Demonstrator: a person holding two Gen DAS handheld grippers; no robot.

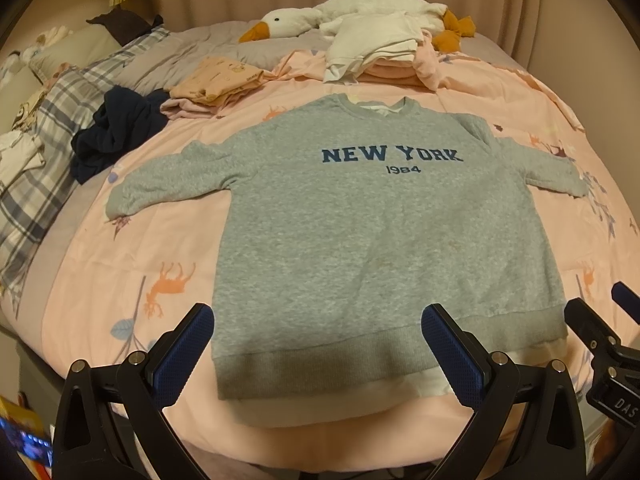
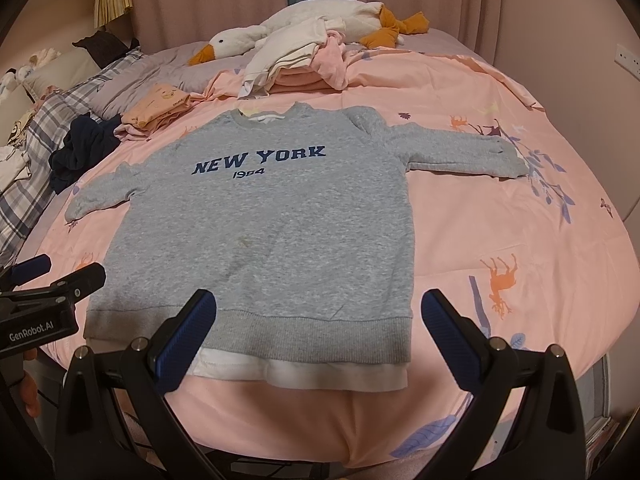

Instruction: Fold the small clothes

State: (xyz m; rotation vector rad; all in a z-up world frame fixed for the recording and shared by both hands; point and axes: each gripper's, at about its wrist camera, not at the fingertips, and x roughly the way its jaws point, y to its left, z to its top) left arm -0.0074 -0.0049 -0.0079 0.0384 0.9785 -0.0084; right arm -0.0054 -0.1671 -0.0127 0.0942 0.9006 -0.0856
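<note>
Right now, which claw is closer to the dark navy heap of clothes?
Left. The left claw hangs open over the sweatshirt's hem, nearer the navy clothes; the right claw sits farther right.

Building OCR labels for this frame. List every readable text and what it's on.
"NEW YORK" on the chest of the grey sweatshirt.
"1984" under it, same sweatshirt.
"GenRobot.AI" on the left gripper body, right wrist view.
"DAS", cut off, on the right gripper body, left wrist view.
Print on the folded peach garment: too small to read.
</note>
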